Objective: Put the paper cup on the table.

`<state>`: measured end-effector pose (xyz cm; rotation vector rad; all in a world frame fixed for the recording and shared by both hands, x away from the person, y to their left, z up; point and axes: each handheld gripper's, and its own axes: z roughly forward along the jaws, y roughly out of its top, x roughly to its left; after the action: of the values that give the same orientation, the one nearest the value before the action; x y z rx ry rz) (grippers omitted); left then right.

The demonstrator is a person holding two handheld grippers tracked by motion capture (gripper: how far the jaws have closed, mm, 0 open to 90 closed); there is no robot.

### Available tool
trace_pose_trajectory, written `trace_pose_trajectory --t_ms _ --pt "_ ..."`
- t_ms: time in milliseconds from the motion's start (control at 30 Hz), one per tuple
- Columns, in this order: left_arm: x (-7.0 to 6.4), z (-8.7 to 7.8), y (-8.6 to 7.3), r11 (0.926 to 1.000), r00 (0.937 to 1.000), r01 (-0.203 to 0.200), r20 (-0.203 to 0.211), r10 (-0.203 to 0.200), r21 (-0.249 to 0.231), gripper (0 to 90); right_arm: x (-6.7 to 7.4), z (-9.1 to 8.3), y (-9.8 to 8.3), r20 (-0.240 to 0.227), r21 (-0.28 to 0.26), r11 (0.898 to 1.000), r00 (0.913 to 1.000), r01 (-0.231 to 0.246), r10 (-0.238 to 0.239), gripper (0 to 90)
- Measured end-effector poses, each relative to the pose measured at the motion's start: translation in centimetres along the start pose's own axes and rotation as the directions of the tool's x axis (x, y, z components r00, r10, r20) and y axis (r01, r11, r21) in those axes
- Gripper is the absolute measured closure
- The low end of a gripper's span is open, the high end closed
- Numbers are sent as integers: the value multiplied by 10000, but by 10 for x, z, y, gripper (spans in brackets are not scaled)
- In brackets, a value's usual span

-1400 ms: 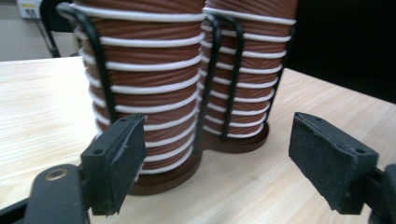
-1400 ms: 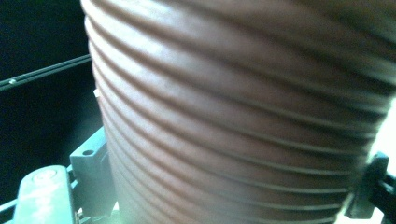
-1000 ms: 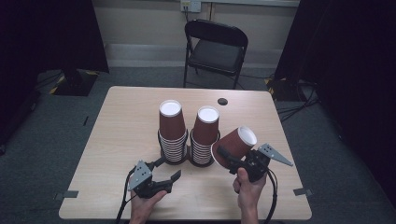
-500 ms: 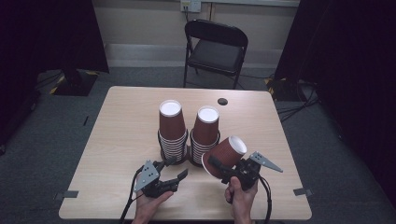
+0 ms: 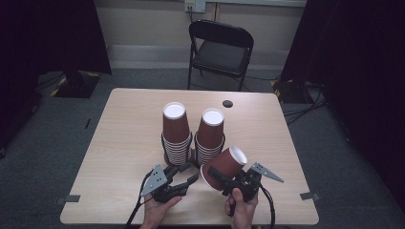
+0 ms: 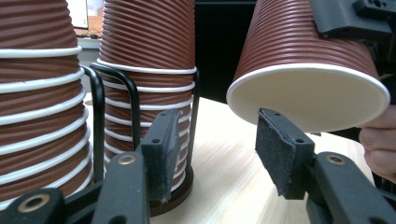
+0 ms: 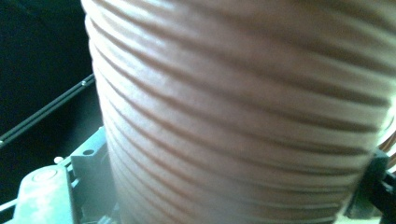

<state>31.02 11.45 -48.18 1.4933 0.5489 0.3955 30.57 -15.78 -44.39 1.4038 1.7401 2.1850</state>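
Two stacks of upside-down brown ribbed paper cups stand mid-table in black wire holders: a left stack [image 5: 174, 131] and a right stack [image 5: 210, 135]. My right gripper [image 5: 220, 177] is shut on a single brown cup [image 5: 225, 166], held tilted just in front of the right stack with its white base up and to the right. In the left gripper view that cup [image 6: 303, 70] hangs with its open mouth just above my right-hand jaw. My left gripper [image 5: 180, 179] is open and holds nothing, a little in front of the left stack [image 6: 28, 116]. The cup's ribbed wall [image 7: 233, 116] sits close against the right gripper view.
A black folding chair [image 5: 220, 45] stands beyond the table's far edge. A small dark round spot [image 5: 228, 103] lies on the far part of the wooden table [image 5: 124, 129]. Cables run on the floor at right [image 5: 305, 112]. Dark curtains hang on both sides.
My right gripper has carried the single cup left and nearer to me, toward the left gripper. My left gripper has shifted right, closer to the stacks.
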Motion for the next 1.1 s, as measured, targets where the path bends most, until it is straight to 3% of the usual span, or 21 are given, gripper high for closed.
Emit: trace_pose_trajectory --t_ms 167,433,633,733,800,833,1000,1100 --pt "-4 6 -3 9999 9994 18 338 -13 -138 566 -1 2 -10 -268 188 9988 9986 -452 457 139" --pt "-10 14 -3 9994 9987 -172 471 186 -289 641 2 7 -17 -676 484 9947 9933 -904 935 139" --pt "-15 18 -1 9975 9986 -314 396 340 -639 663 3 9 -19 -849 691 9917 9899 -1080 1138 138" --pt "-15 18 0 9936 9987 -436 232 463 -1039 676 5 10 -21 -907 755 9907 9886 -1135 1201 138" --pt "-15 18 0 9932 9984 -484 227 511 -1056 678 5 11 -22 -1003 816 9895 9867 -1197 1276 138" --pt "-16 20 0 9920 9974 -696 114 712 -1055 677 7 13 -23 -1097 932 9880 9851 -1228 1328 138" --pt "-16 21 1 9883 9980 -630 22 639 -1387 683 7 17 -24 -1368 1218 9825 9780 -1412 1575 138" --pt "-18 22 2 9872 9969 -785 -16 791 -1390 717 10 21 -26 -1391 1444 9807 9785 -1322 1524 138"
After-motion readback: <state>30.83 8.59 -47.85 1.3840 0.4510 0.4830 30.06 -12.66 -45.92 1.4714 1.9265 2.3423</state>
